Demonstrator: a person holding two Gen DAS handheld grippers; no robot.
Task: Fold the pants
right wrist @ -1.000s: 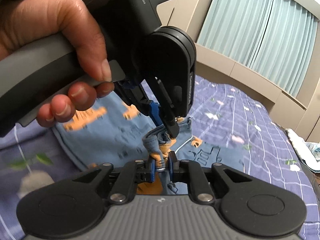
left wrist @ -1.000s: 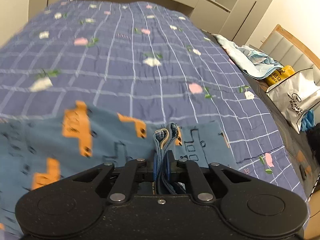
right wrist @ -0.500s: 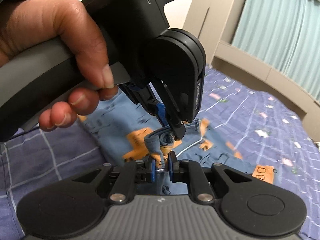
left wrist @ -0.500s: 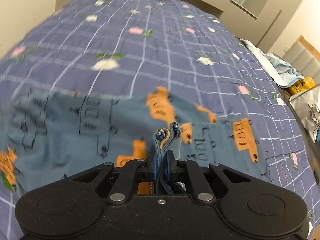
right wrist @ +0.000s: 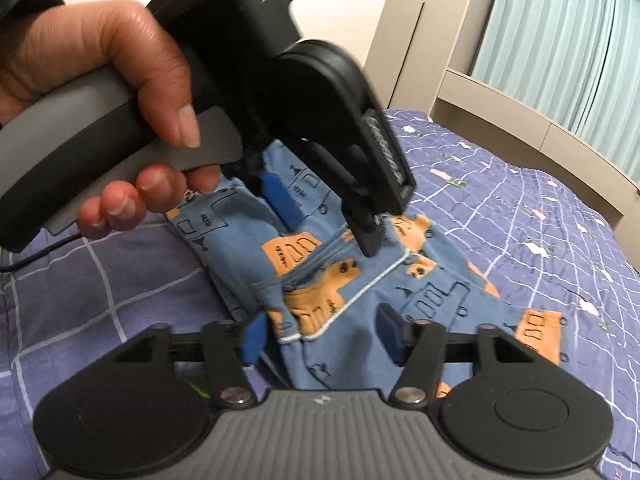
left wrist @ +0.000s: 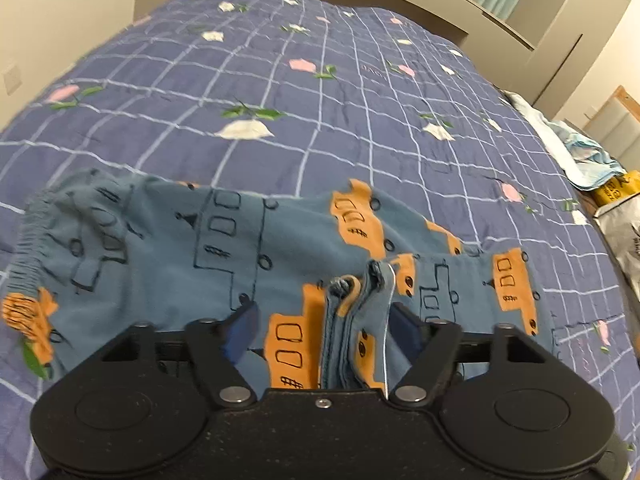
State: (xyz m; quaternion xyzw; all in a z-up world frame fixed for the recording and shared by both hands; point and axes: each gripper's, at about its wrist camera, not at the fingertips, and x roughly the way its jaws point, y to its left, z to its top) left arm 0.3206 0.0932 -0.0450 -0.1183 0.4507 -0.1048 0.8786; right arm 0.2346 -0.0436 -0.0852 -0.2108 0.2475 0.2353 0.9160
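You have a navy grid-and-flower bedspread, pale green curtains, crumpled light-blue cloth and a white bag at the bedside.

No text could be read with certainty. Raised lettering was seen on the side of the left gripper but was blurred. Dark print on a yellow package and on a white bag remained illegible.
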